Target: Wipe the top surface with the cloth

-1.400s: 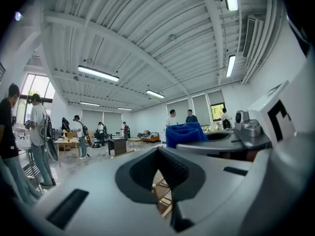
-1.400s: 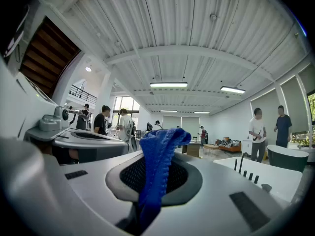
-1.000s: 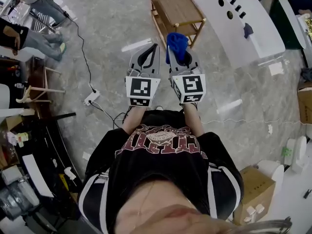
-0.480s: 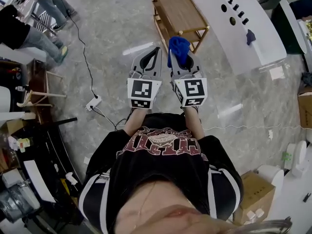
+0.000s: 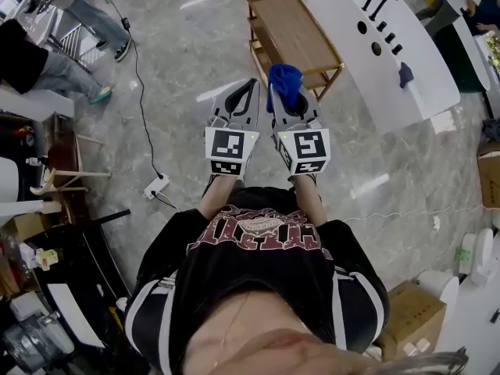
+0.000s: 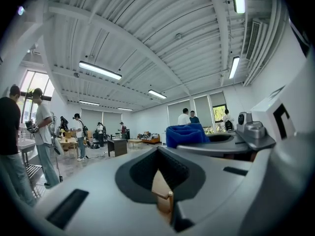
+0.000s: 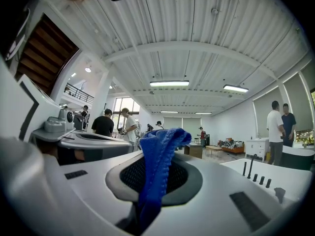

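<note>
A low wooden table (image 5: 293,30) with a slatted shelf stands on the marble floor just ahead of both grippers. My right gripper (image 5: 284,87) is shut on a bright blue cloth (image 5: 286,78), which bunches up above its jaws. In the right gripper view the blue cloth (image 7: 158,161) hangs pinched between the jaws of the right gripper (image 7: 153,183). My left gripper (image 5: 250,86) is held beside it, shut with nothing in it. The left gripper view shows the left gripper (image 6: 161,154) with jaws together, a bit of the wooden table (image 6: 161,195) showing through their gap, and the blue cloth (image 6: 187,134) to the right.
A white counter (image 5: 406,37) with a black faucet and a dark cloth (image 5: 405,74) runs along the right. A power strip (image 5: 156,184) and its cable lie on the floor at left. People stand at upper left (image 5: 47,61). Cardboard boxes (image 5: 406,311) sit lower right.
The wooden table has slid lower in the head view, nearer to the grippers. Both grippers stay side by side, the right still holding the cloth.
</note>
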Demonstrator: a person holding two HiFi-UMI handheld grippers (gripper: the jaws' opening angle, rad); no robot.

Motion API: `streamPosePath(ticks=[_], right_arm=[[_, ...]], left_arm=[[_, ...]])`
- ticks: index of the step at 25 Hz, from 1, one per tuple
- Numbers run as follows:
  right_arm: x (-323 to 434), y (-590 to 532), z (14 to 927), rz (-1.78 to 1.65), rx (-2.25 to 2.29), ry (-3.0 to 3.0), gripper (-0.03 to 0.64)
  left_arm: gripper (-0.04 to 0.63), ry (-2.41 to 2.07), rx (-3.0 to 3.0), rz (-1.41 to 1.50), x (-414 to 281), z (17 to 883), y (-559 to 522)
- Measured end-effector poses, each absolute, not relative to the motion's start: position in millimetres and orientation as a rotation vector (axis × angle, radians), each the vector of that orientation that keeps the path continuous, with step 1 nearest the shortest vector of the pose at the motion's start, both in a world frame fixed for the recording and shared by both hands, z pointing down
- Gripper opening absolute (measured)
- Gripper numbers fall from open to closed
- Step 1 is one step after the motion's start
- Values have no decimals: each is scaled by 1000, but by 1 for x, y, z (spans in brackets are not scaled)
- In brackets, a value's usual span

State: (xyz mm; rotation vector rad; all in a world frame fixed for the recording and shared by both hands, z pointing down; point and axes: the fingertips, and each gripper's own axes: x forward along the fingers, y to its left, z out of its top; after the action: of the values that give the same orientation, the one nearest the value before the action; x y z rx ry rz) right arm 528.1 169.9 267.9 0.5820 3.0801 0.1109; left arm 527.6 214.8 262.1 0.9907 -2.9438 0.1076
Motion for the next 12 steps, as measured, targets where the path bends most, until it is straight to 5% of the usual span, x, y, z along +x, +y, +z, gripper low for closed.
streamPosePath(ticks=[12], right_arm=[[466, 225, 279, 87, 552, 3102, 57]], left_arm=[[46, -2905, 1010, 118, 465, 276, 269]])
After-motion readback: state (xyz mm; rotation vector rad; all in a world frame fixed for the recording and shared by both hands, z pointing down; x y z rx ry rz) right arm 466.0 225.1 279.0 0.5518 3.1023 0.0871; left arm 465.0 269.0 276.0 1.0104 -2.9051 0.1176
